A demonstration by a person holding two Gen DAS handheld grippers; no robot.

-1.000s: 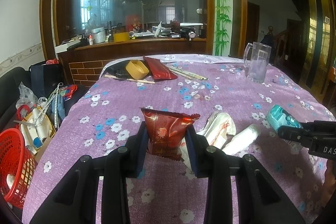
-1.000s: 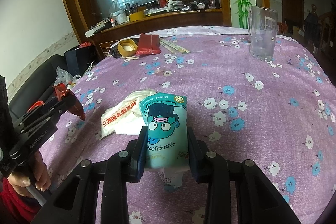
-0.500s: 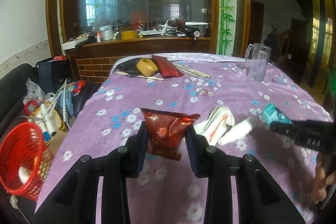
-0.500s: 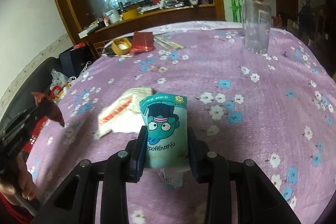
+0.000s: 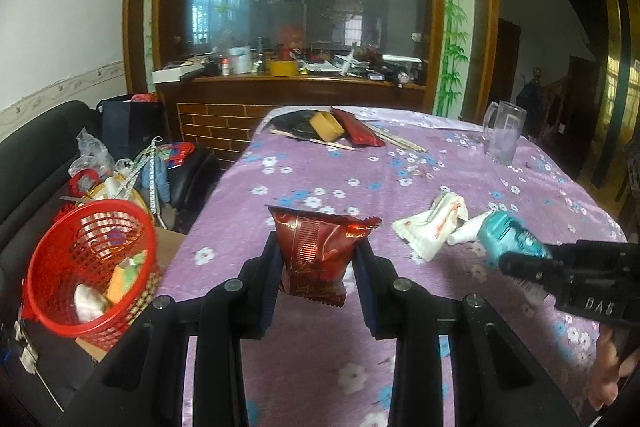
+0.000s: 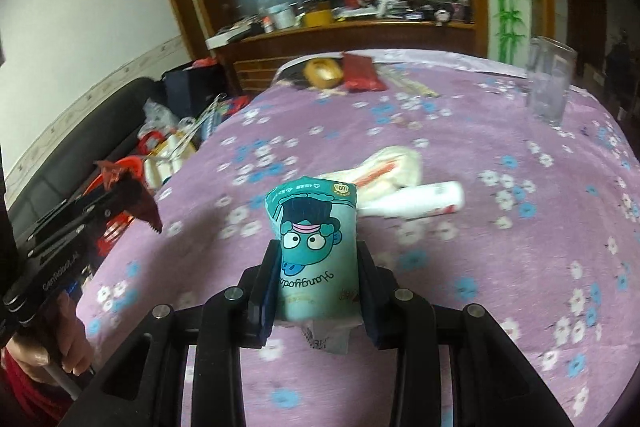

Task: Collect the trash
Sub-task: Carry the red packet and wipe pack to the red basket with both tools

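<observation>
My left gripper (image 5: 318, 267) is shut on a dark red snack wrapper (image 5: 316, 255) and holds it above the purple flowered tablecloth (image 5: 360, 187), near the table's left edge. A red mesh basket (image 5: 88, 267) with some trash in it stands low at the left, off the table. My right gripper (image 6: 318, 267) is shut on a teal cartoon pouch (image 6: 314, 247) above the cloth; it also shows in the left wrist view (image 5: 516, 259). A crumpled white wrapper (image 6: 376, 171) and a white tube (image 6: 420, 201) lie on the table behind the pouch.
A glass mug (image 5: 502, 135) stands at the far right of the table. A yellow tape roll (image 5: 326, 127), a red packet (image 5: 360, 133) and chopsticks (image 5: 400, 139) lie at the far end. A black sofa (image 5: 36, 163) with clutter runs along the left.
Both grippers have lifted and swung left with their loads. The red basket now shows larger and closer in the left wrist view. The white tube is now uncovered behind the pouch.
</observation>
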